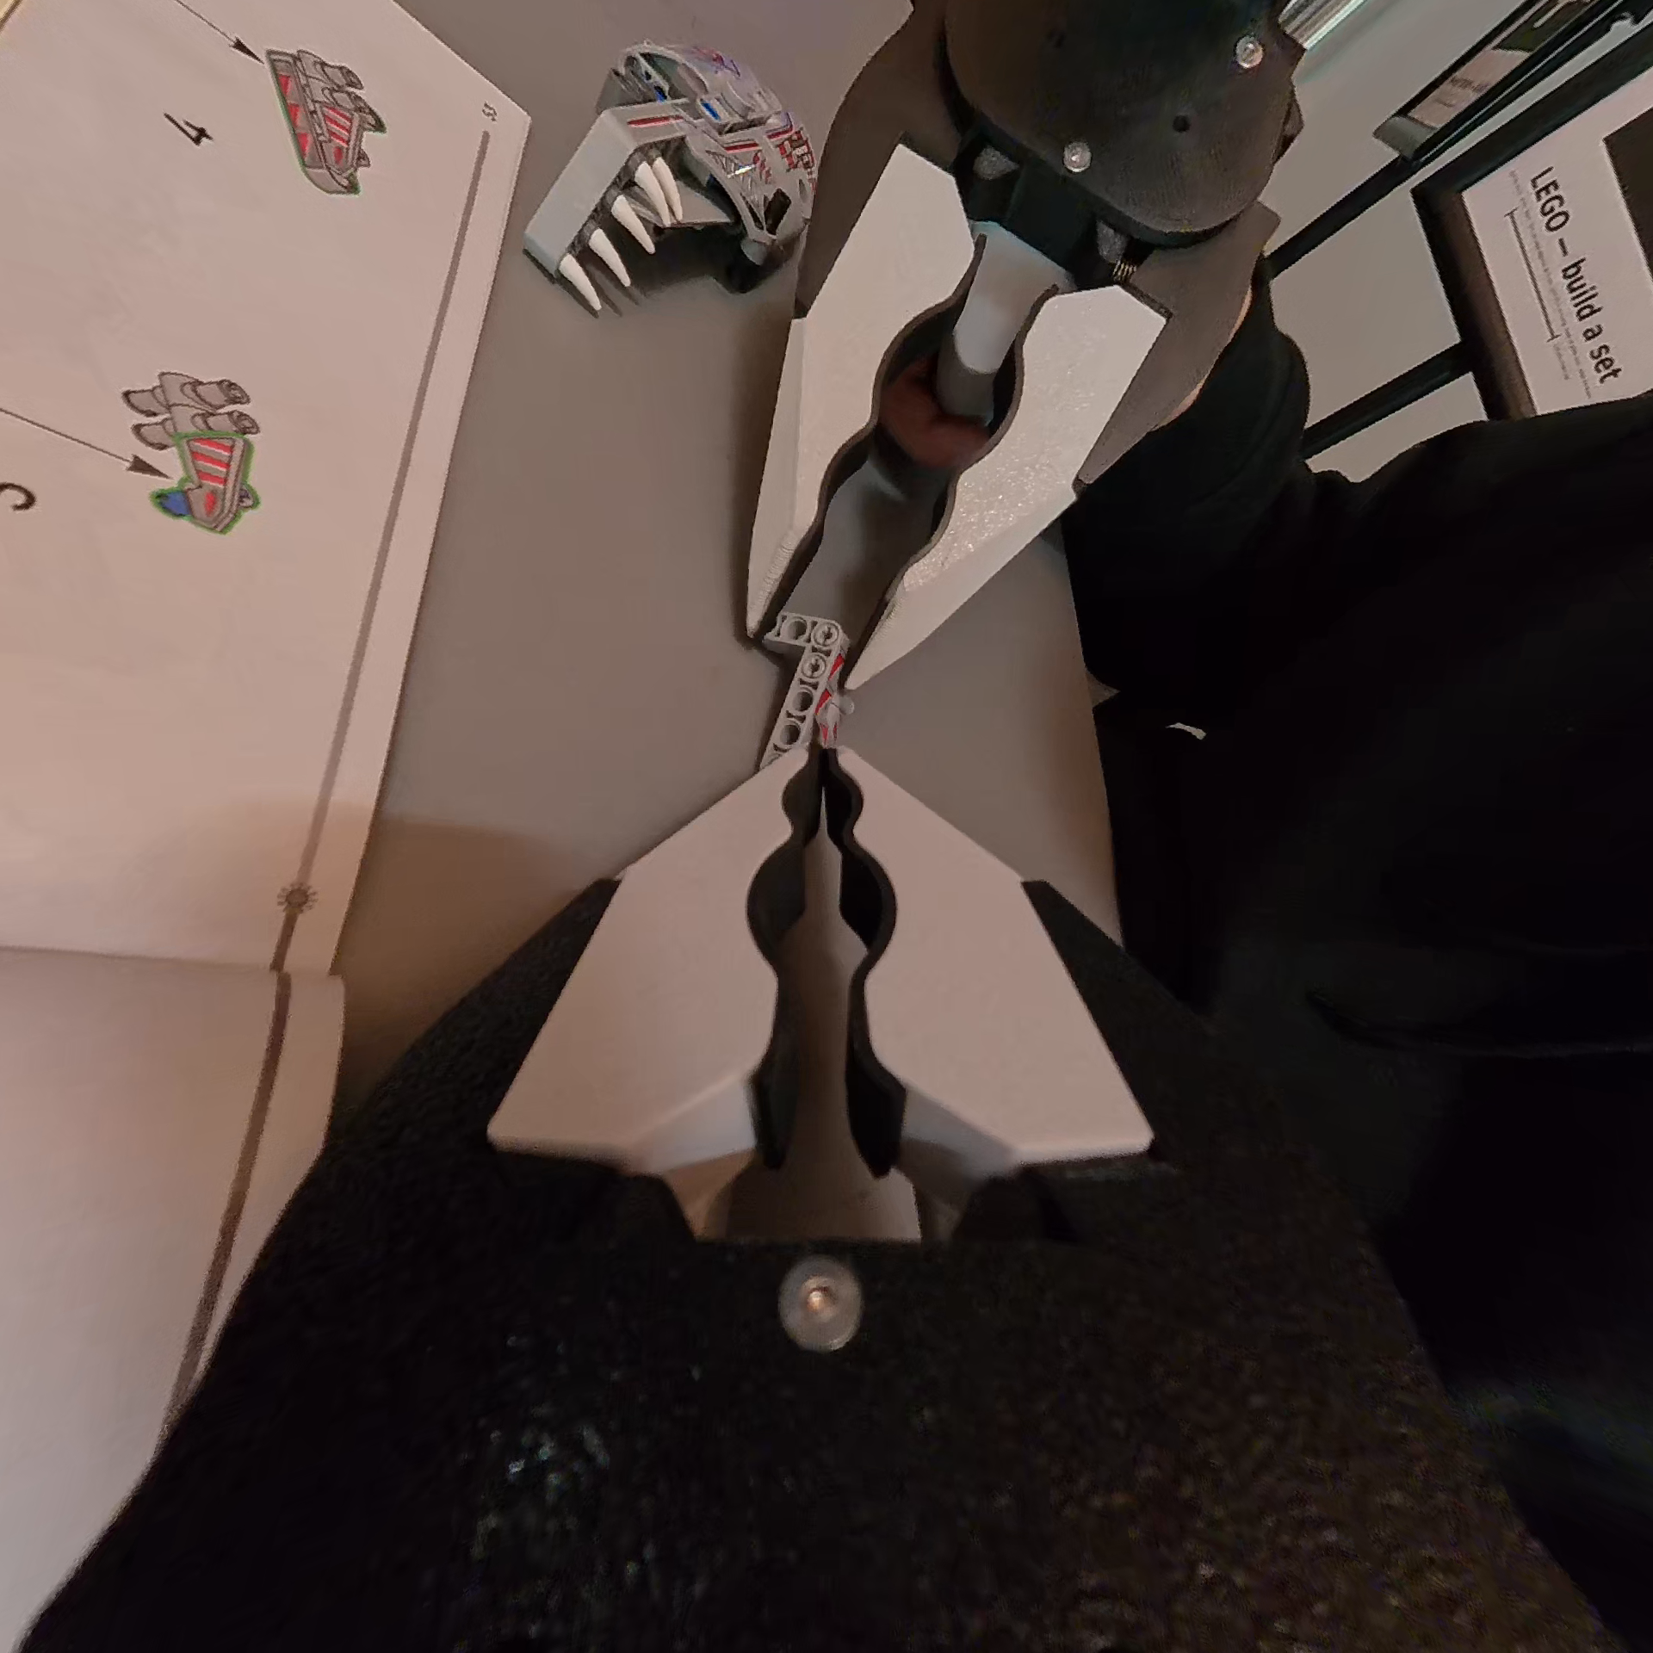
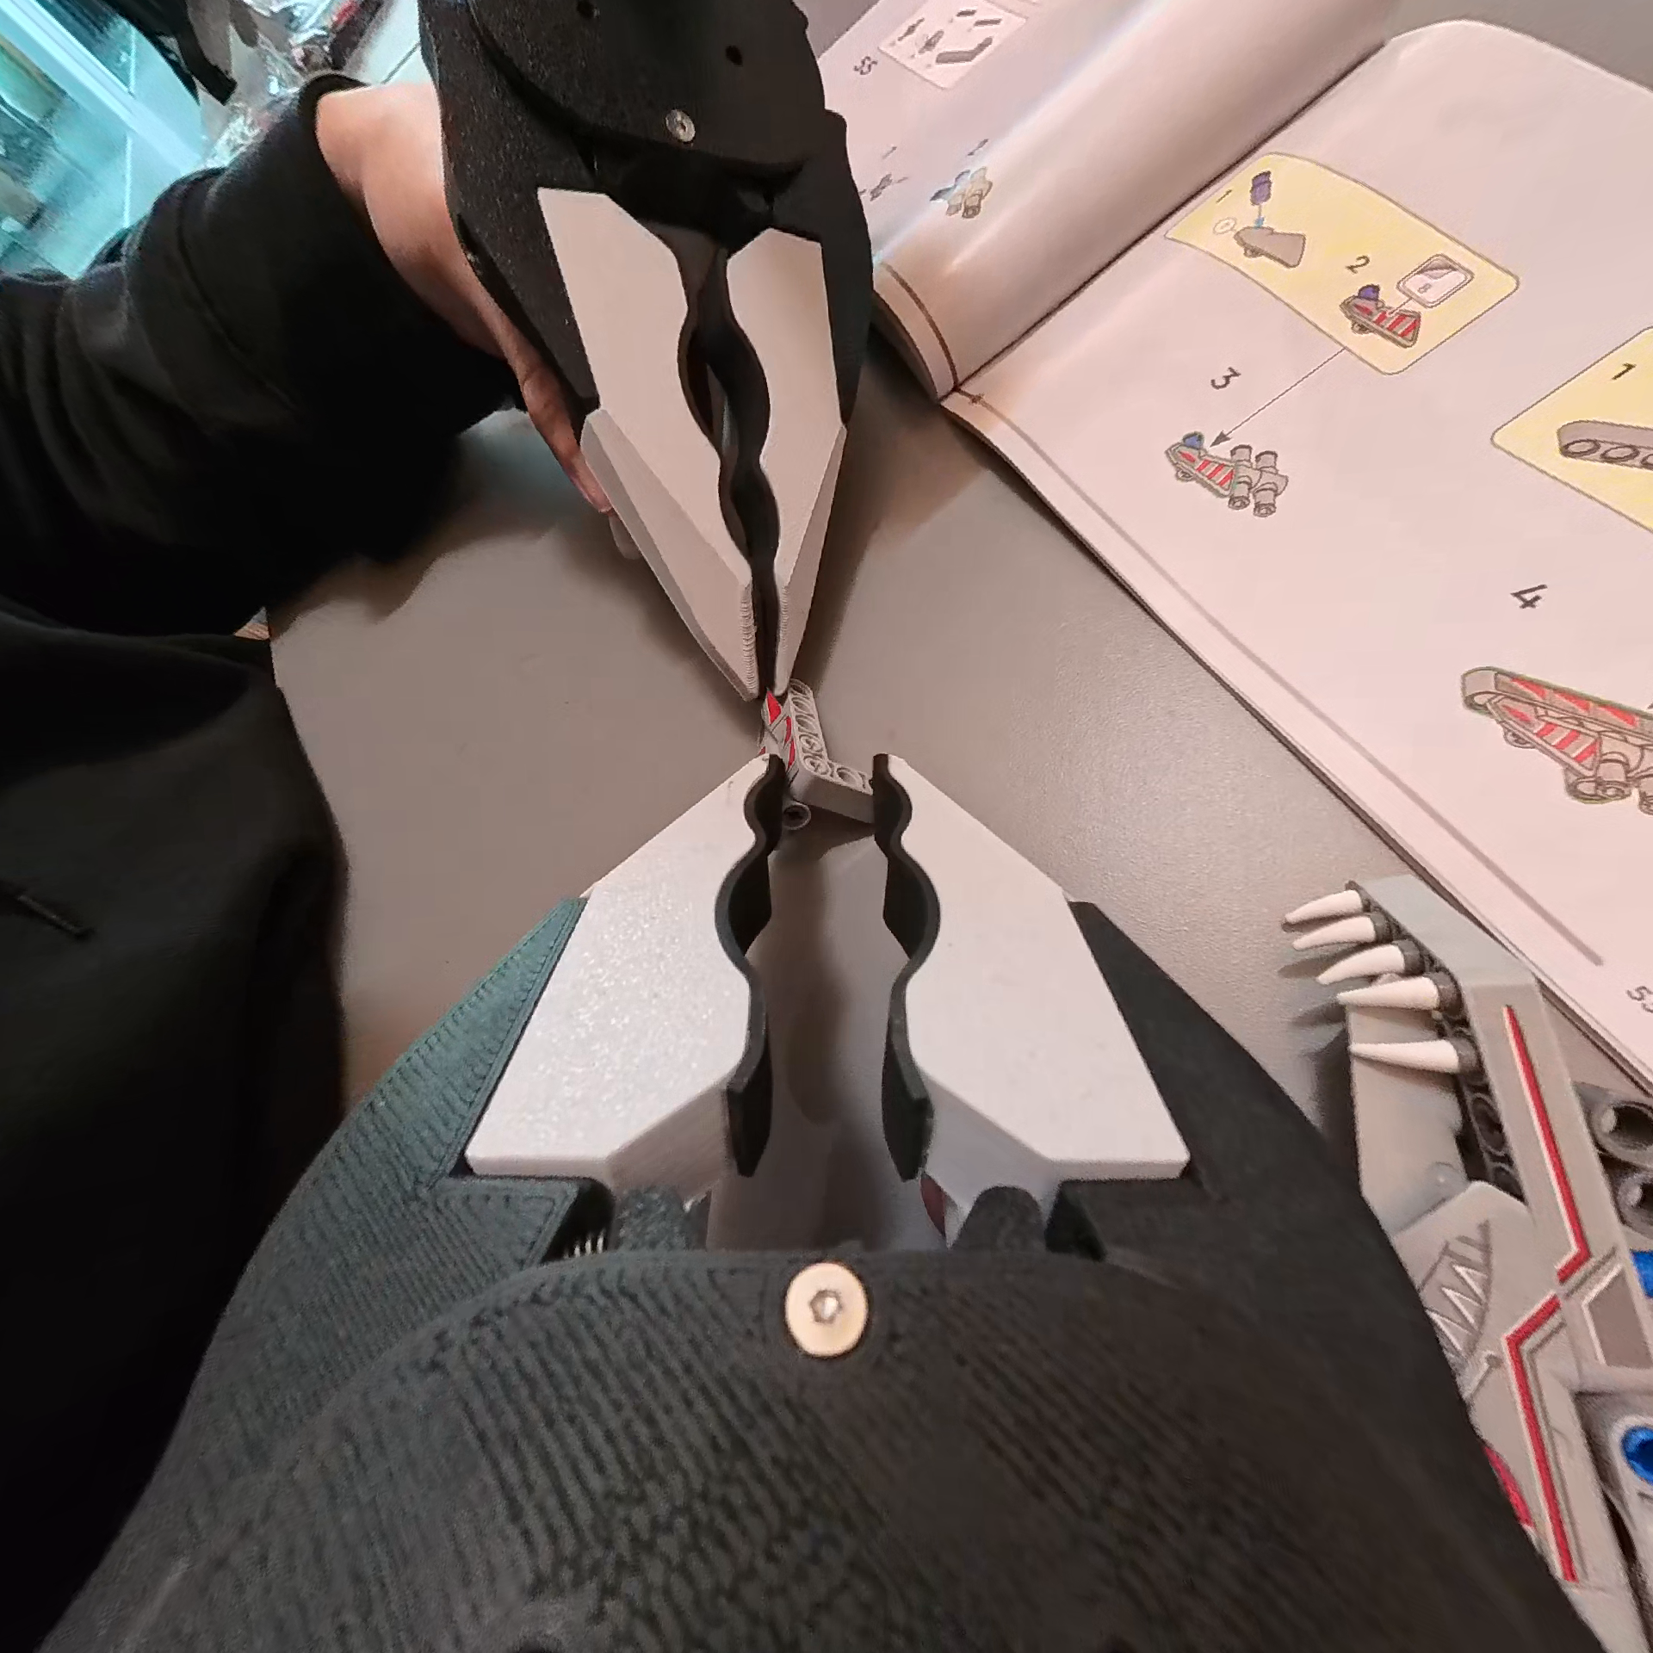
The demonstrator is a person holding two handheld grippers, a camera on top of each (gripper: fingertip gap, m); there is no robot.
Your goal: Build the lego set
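Note:
A small grey L-shaped lego beam with red stripes (image 1: 799, 698) is held just above the grey table (image 1: 581, 537), between the two grippers. My left gripper (image 1: 818, 760) is shut on its long end. In the right wrist view the left gripper (image 2: 767, 689) comes in from above and pinches the beam's (image 2: 809, 756) striped end. My right gripper (image 2: 827, 778) has its fingers pressed on both sides of the beam's short arm. In the left wrist view the right gripper (image 1: 809, 653) comes from the far side. The two grippers meet tip to tip.
A larger grey lego model with white teeth (image 1: 680, 179) lies on the table; it also shows in the right wrist view (image 2: 1476, 1118). The open instruction booklet (image 1: 224, 447) (image 2: 1342, 447) lies beside it. A person's dark sleeve (image 1: 1342, 716) and a framed sign (image 1: 1547, 268) are at the table edge.

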